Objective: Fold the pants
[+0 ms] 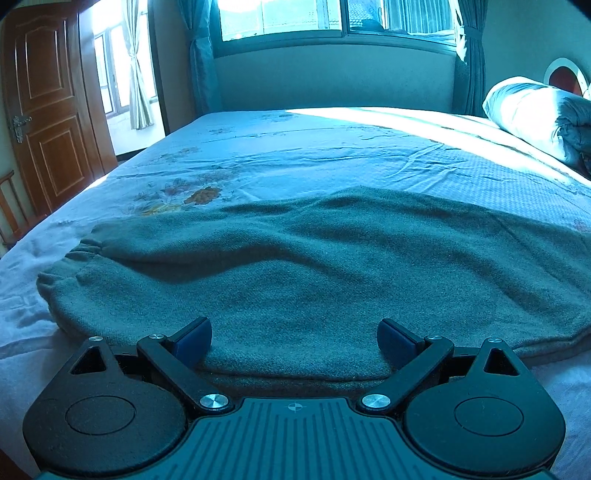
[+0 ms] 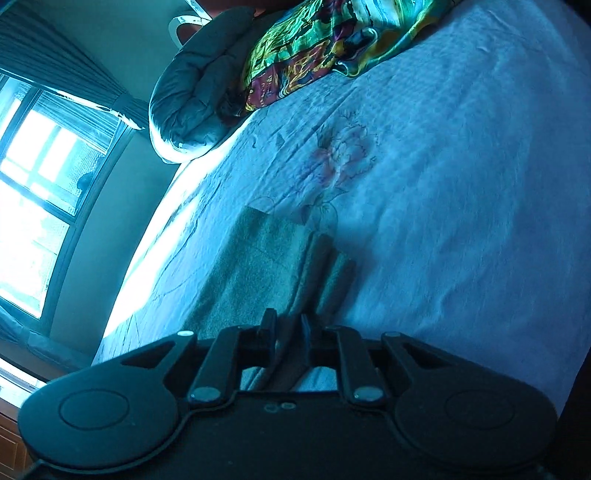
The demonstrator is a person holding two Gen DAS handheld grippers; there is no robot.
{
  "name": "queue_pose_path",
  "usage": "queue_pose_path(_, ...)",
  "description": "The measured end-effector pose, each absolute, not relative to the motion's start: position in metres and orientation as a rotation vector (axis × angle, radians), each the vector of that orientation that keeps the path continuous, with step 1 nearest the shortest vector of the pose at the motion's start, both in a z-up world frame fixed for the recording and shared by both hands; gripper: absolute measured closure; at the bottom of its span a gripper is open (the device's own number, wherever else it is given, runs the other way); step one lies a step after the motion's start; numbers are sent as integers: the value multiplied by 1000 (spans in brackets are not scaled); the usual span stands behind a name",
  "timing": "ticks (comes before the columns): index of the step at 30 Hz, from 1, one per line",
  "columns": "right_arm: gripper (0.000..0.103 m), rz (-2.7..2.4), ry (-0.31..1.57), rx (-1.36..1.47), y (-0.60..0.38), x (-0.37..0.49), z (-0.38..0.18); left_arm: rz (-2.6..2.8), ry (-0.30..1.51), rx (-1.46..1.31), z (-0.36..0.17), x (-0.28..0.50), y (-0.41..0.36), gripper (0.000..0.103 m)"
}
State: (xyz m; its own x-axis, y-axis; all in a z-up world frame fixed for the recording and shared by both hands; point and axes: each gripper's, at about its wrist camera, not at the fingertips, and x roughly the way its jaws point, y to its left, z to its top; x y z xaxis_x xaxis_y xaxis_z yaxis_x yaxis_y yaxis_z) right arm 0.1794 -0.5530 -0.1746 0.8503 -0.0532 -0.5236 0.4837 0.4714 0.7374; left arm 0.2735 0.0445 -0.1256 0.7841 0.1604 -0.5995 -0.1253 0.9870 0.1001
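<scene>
Grey-green fleece pants (image 1: 295,266) lie flat across the near part of the bed, folded lengthwise, with the elastic cuffs (image 1: 70,266) at the left. My left gripper (image 1: 294,338) is open, low over the near edge of the pants, with its blue pads (image 1: 195,338) wide apart. In the right wrist view my right gripper (image 2: 290,332) is shut on the waist end of the pants (image 2: 266,266), which hangs folded from the jaws above the bed.
The bed has a pale floral sheet (image 1: 332,155). A rolled duvet (image 1: 535,114) lies at the far right, with a colourful cloth (image 2: 325,40) beside it. A window (image 1: 332,18) is behind the bed and a wooden door (image 1: 48,110) at the left.
</scene>
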Motion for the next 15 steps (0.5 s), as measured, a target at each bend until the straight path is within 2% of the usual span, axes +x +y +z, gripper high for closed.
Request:
queue_pose_path(5, 103, -297, 393, 965, -541, 162, -141, 192, 659, 58, -121, 283, 62, 7)
queue_pose_path(10, 103, -331, 473, 1108, -557, 162, -176, 184, 685, 59, -130, 283, 67, 7)
queue_pose_path(13, 86, -348, 427, 1069, -553, 147, -164, 180, 676, 66, -133, 278, 69, 7)
queue_pose_path(15, 85, -373, 432, 1064, -555, 145, -164, 189, 674, 50, -134, 278, 73, 7)
